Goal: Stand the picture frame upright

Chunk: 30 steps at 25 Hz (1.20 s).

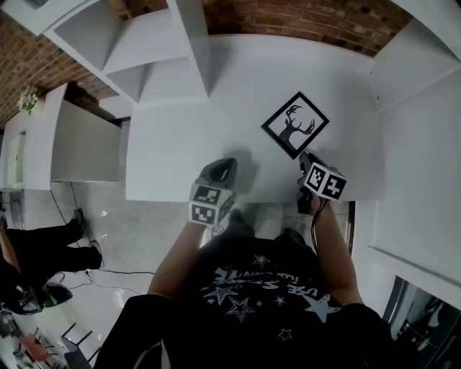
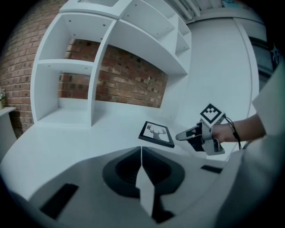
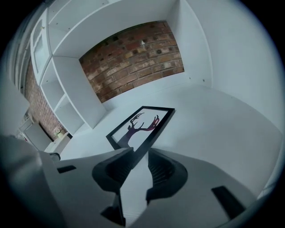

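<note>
The picture frame (image 1: pixel 295 124) lies flat toward the right front corner of the bench (image 1: pixel 180 151), so I set my right tongs (image 3: pixel 140 153), slightly spread and pinching nothing, at its nearest corner, probably to lift it, while my left tongs (image 2: pixel 141 150), pressed together and empty, hover over the front edge.

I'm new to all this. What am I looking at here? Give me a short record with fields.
item: picture frame, black border, deer silhouette
frame position: lying face up, not upright
surface: white desk
left claw: shut, empty, short of the frame
right claw: jaws apart, frame's near corner at the gap
background: brick wall
</note>
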Each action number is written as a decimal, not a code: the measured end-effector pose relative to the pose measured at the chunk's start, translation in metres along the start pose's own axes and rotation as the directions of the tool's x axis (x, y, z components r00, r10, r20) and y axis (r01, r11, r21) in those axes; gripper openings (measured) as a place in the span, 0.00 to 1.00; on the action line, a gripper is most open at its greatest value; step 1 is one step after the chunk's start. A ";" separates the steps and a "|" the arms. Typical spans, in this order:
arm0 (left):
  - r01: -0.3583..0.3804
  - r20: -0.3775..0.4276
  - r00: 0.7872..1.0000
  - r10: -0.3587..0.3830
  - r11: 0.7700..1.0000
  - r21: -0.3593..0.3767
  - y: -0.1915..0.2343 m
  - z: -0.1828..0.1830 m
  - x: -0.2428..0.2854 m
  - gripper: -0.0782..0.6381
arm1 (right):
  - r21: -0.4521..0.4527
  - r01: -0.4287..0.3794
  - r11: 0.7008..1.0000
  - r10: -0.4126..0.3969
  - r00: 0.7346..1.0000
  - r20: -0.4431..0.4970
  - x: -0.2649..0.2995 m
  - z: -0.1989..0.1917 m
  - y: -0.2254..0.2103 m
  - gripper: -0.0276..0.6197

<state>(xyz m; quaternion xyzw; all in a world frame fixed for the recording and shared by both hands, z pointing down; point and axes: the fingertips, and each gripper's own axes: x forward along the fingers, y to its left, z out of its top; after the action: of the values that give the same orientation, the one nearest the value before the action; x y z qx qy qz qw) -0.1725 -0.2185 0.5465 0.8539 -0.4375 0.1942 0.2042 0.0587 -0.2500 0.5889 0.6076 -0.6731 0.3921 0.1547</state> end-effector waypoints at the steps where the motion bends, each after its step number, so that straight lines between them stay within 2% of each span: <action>1: 0.016 0.001 1.000 -0.016 1.000 0.011 0.000 0.001 0.002 0.13 | 0.019 0.016 1.000 -0.015 1.000 -0.005 0.003 0.000 -0.001 0.22; 3: 0.041 0.002 0.999 -0.041 0.999 0.022 0.002 0.004 0.006 0.13 | 0.046 0.048 0.998 -0.048 0.999 -0.009 0.009 0.004 -0.002 0.25; 9: 0.074 -0.004 0.997 -0.074 0.997 0.014 0.017 0.002 0.014 0.13 | 0.043 0.138 0.990 -0.137 0.990 -0.029 0.027 0.010 -0.002 0.30; 14: 0.105 -0.017 0.994 -0.105 0.994 0.019 0.018 0.001 0.016 0.13 | -0.011 0.205 0.979 -0.205 0.977 -0.062 0.034 0.007 -0.005 0.32; 19: 0.087 -0.022 0.996 -0.086 0.996 0.025 0.023 -0.003 0.016 0.13 | -0.008 0.208 0.978 -0.208 0.976 -0.070 0.039 0.004 -0.007 0.31; 23: 0.059 -0.021 0.998 -0.058 0.998 0.019 0.026 -0.006 0.015 0.13 | 0.000 0.178 0.984 -0.178 0.981 -0.077 0.040 0.002 -0.005 0.29; 30: 0.024 -0.022 0.999 -0.024 1.000 -0.006 0.007 -0.007 0.011 0.13 | -0.053 0.114 0.992 -0.119 0.988 -0.101 0.040 0.003 -0.007 0.26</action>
<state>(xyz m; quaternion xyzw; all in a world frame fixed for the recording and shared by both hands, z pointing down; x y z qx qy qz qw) -0.1734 -0.2266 0.5591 0.8564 -0.4254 0.1998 0.2136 0.0575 -0.2798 0.6170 0.6209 -0.6365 0.3976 0.2265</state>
